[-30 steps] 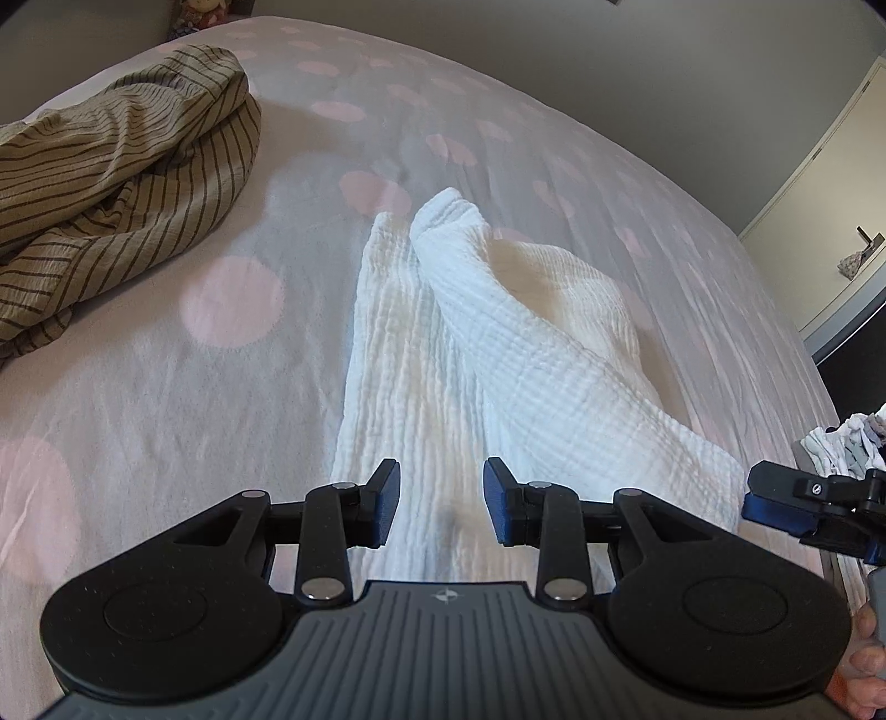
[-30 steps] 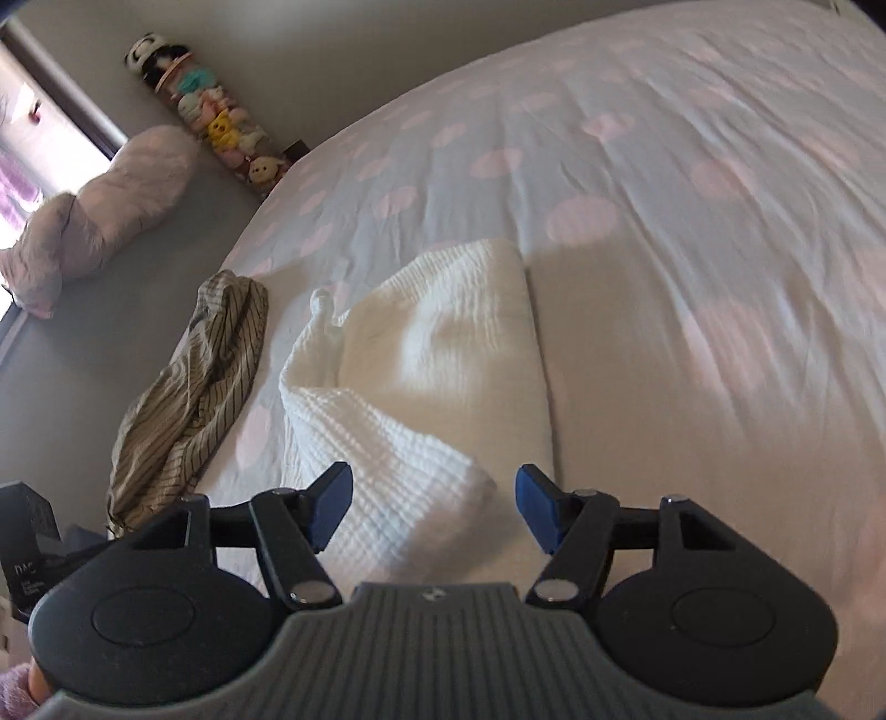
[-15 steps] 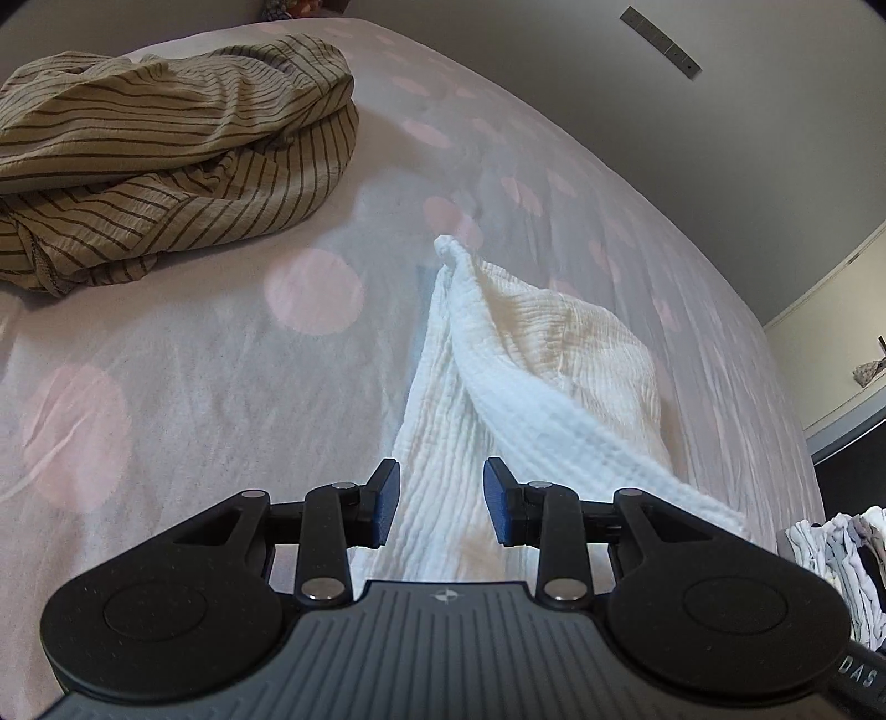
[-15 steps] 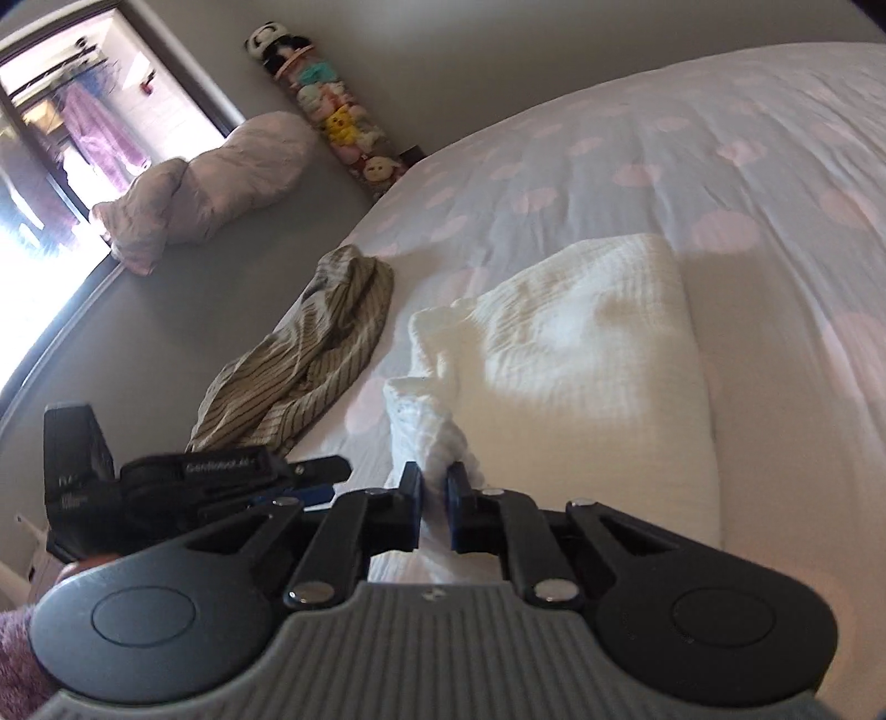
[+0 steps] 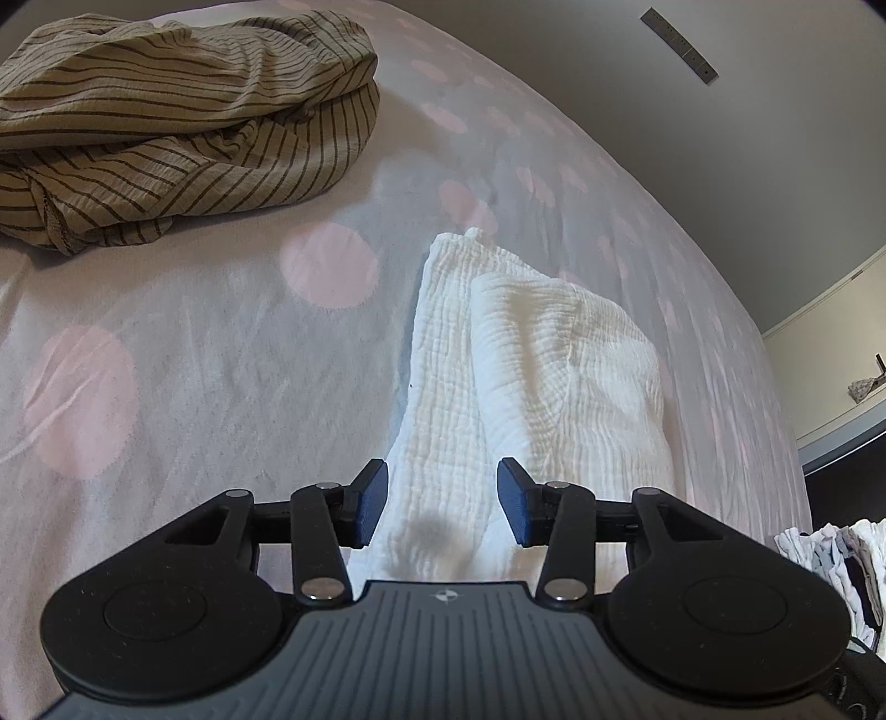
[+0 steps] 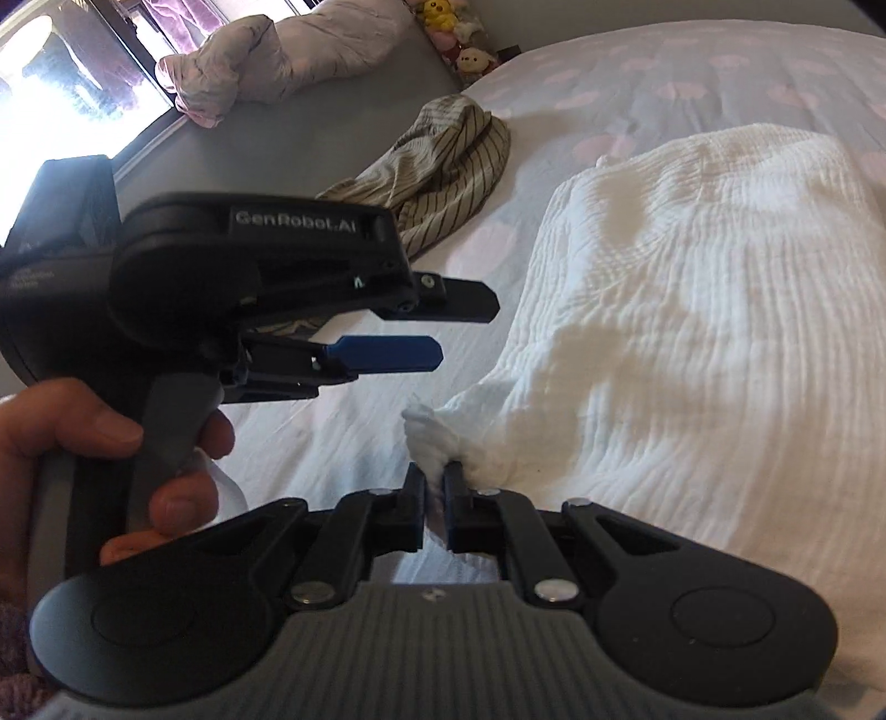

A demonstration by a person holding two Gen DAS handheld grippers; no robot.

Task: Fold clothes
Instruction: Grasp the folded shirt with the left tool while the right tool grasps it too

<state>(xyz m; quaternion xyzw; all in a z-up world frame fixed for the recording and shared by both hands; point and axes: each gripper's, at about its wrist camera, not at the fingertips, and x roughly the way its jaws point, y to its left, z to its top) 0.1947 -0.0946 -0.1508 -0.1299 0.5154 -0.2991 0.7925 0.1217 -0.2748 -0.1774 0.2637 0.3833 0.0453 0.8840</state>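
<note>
Just 2 claws (image 5: 442, 503), 2 garments (image 6: 692, 310).

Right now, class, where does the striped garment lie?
The striped garment lies crumpled on the dotted bedspread, upper left in the left wrist view, apart from the white cloth and beyond it.

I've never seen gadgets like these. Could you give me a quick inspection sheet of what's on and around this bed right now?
Surface: bedsheet, pale with pink dots, lightly wrinkled.
Job's things: white garment, partly folded; striped garment, crumpled, lying apart from it.
Clutter: clothes pile at the bed's edge.
Grippers: left gripper jaws open over the white garment; right gripper jaws shut on its bunched corner.
Cables: nothing seen.
Surroundings: pillow on the floor, plush toys, bright window.
</note>
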